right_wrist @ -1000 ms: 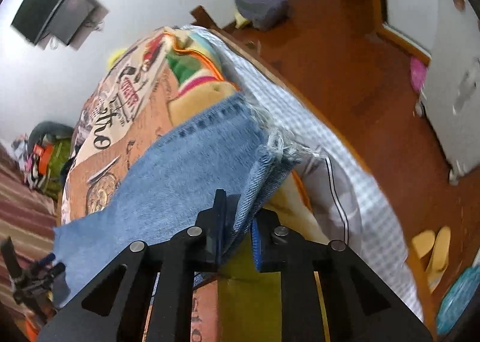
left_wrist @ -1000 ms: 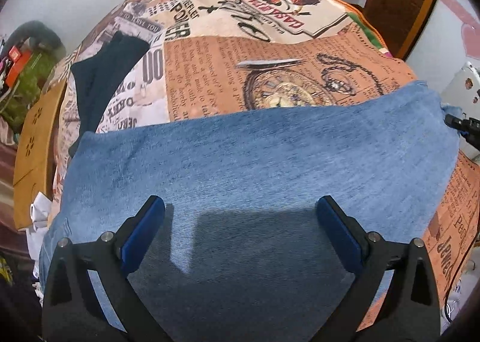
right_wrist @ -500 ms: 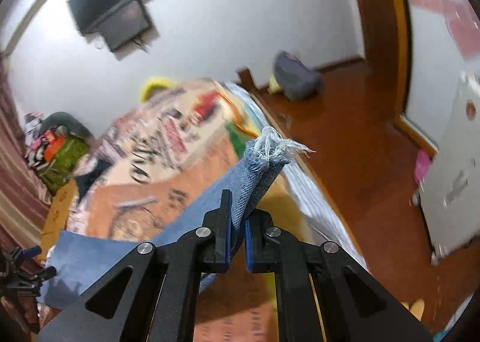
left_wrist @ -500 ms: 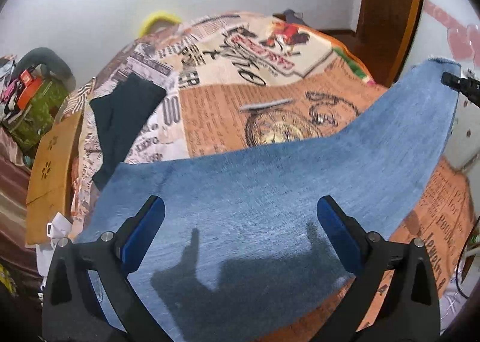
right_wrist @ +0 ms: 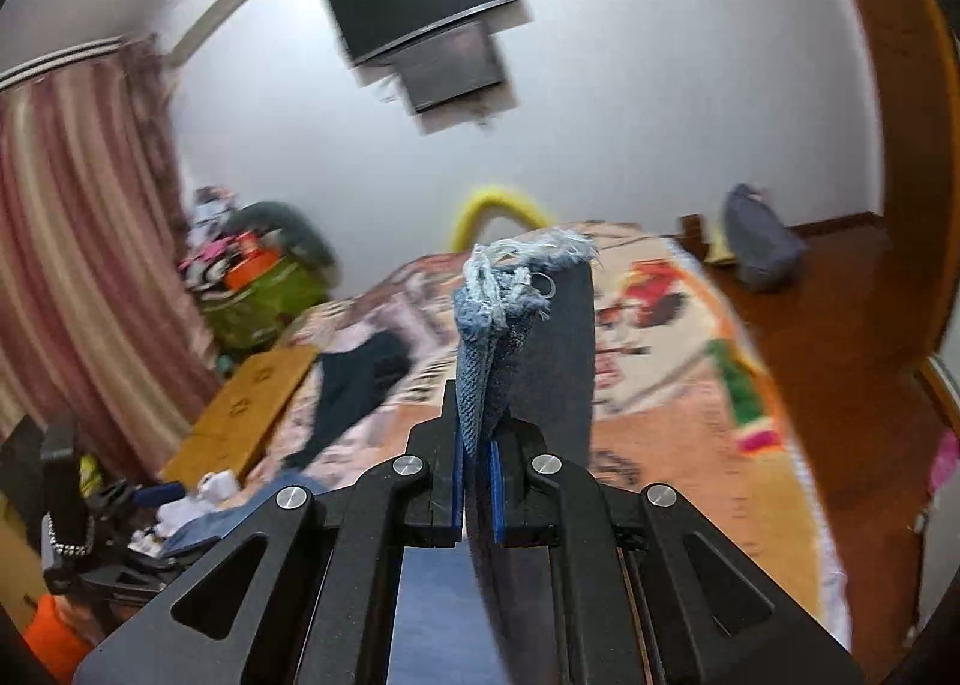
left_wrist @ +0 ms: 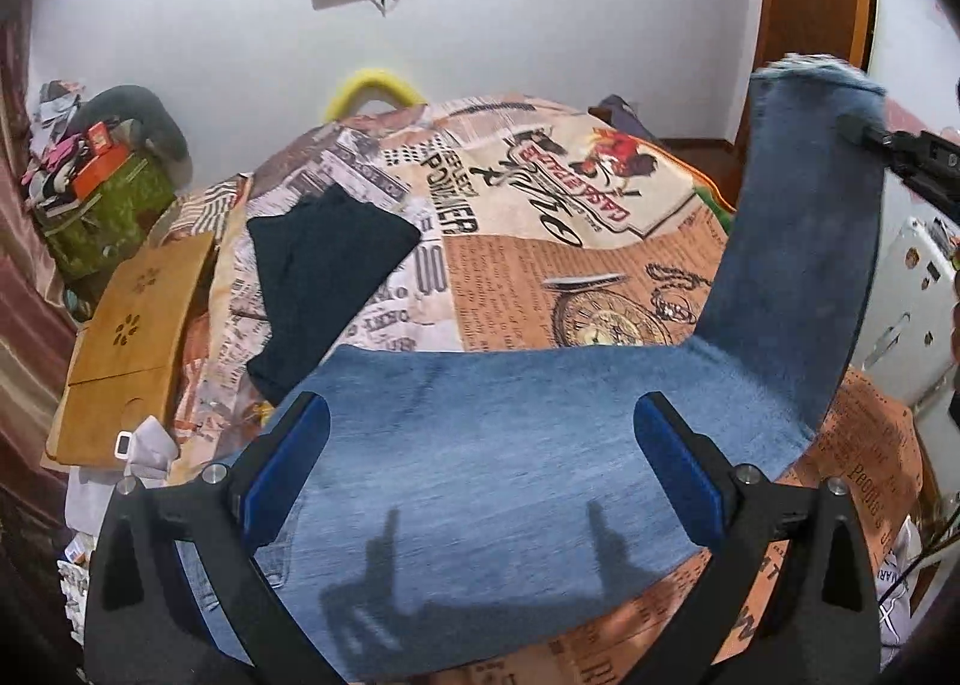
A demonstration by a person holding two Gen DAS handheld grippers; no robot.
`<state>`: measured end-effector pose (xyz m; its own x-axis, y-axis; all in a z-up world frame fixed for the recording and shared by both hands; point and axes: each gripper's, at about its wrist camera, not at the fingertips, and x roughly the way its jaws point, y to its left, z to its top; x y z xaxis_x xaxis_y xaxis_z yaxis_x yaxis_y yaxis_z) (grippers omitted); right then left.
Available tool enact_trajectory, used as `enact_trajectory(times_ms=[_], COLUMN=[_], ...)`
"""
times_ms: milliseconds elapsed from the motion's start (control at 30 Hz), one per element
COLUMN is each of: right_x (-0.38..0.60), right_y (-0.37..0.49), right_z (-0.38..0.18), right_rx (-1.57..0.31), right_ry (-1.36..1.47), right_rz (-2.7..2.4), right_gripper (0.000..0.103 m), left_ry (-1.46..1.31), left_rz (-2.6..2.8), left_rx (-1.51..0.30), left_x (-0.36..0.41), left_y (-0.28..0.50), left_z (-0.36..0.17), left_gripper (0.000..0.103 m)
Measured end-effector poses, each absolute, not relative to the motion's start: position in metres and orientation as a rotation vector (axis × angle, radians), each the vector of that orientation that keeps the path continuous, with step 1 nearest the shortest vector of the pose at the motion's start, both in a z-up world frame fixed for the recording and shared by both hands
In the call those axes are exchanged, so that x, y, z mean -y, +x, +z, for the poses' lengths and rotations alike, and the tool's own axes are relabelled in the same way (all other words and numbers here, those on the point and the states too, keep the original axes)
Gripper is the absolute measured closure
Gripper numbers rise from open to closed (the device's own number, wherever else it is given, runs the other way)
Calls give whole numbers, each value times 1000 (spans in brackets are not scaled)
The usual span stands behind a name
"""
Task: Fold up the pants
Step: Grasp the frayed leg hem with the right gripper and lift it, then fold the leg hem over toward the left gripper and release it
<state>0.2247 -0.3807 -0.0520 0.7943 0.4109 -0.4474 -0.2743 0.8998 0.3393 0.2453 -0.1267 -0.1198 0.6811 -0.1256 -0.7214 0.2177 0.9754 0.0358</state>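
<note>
Pants on bed, frayed hem pinched in right hand-held gripper, left hand-held gripper wide, green bag w/ clutter

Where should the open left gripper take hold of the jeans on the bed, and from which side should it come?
Probably the near edge of the jeans, with the left gripper coming from the near side, low over the bed. The denim lies flat there between its open jaws, while the right gripper holds the frayed hem lifted up.
</note>
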Motion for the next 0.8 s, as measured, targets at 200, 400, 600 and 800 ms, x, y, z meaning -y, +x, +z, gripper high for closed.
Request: enact_trajectory(times_ms=[200,400,600,800], right_x=[314,249,200,196], right_y=[239,241,234,224], right_z=[-78,-126,-176,-188], right_rx=[-610,-755,-924,-1001], right_ry=[219,119,18,9], right_rz=[503,623,697,746], right_gripper=[97,97,96,86], left_ry=[90,75,52,37], left_rz=[-174,-143,-116,-94], left_rx=[-785,-783,-797,-837], left_x=[100,77,56,46], left_y=[235,226,218,220], left_z=[-115,-116,-122,-132], left_gripper=[1,1,1,1])
